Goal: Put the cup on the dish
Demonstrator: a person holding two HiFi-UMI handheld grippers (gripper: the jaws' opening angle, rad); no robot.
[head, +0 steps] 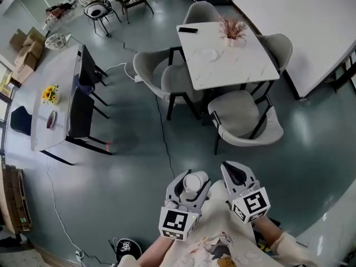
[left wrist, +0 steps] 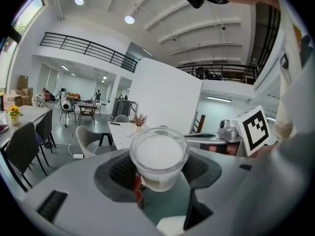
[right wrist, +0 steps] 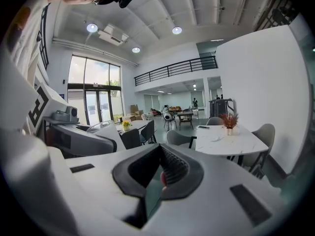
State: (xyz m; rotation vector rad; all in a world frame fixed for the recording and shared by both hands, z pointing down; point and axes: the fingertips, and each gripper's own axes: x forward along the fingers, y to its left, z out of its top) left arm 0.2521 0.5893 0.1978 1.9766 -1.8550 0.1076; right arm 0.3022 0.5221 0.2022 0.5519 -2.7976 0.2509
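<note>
Cup [left wrist: 158, 154], clear w/ a white inside, sits upright btwn the jaws of the left gripper [head: 192, 181], which are clamped on its sides. It is held in the air over the grey floor [head: 133, 171], close to the person's body & well apart from the dish [head: 209, 54]. Dish is small & white, lying near the middle of the white marble table [head: 247, 65], at approx. 12 o'clock from both grippers in the head view. Right gripper [right wrist: 160, 173] is just beside the left one, at its 3 o'clock, w/ its two ribbed pads pressed together & holding no object. On the table a vase of dried flowers [head: 232, 31] stands at 1 o'clock from the dish, and a dark phone [head: 188, 30] lies flat at 11 o'clock from it, near the far corner. Grey armchairs ring the table; the nearest one [head: 245, 121] stands btwn table & grippers. A black cable [head: 164, 143] runs across the floor. At 10 o'clock, well apart, a long grey table [head: 55, 71] carries yellow flowers [head: 50, 93].
</note>
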